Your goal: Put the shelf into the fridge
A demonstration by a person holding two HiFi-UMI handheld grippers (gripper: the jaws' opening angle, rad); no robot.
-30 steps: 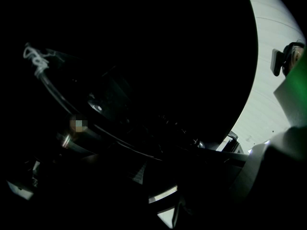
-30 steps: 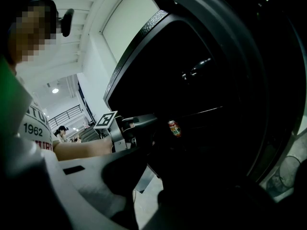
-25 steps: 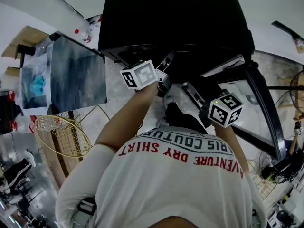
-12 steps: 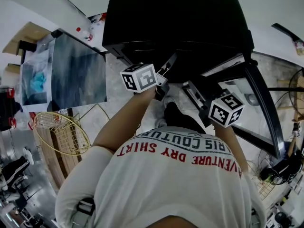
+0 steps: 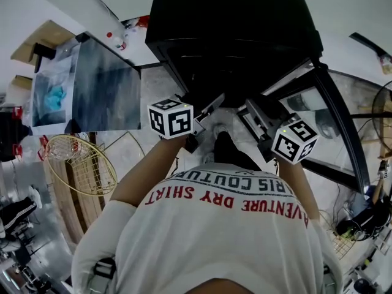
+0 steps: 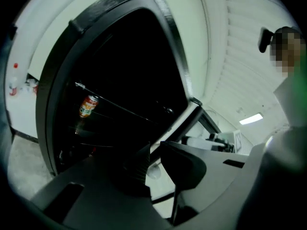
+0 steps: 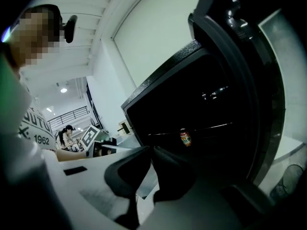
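While the person in the white shirt (image 5: pixel 226 237) stands facing the black fridge (image 5: pixel 233 35), with its glass door (image 5: pixel 343 133) swung wide on their right, both grippers are held out in front of the opening, well apart from each other.

Left gripper (image 6: pixel 154 159): jaws spread with a clear gap. They have just been closing. Nothing is between them, only pale background showing through.

Right gripper (image 7: pixel 151 164): jaws drawn together at the tips, with at most a sliver of light between them. They too have just been closing, and nothing is pinched.

Shelf (image 6: pixel 124 110): inside the dark fridge cavity, visible as a thin bright edge running across at roughly mid-height. Neither gripper touches it. Both sit outside, short of the fridge's front frame.

Can (image 6: pixel 88 105): orange label, showing just under the shelf edge toward the left side of the cavity. What it rests on is too dark to tell.

Yellow wire basket (image 5: pixel 79 170): on the floor to the person's left, well clear of the fridge.
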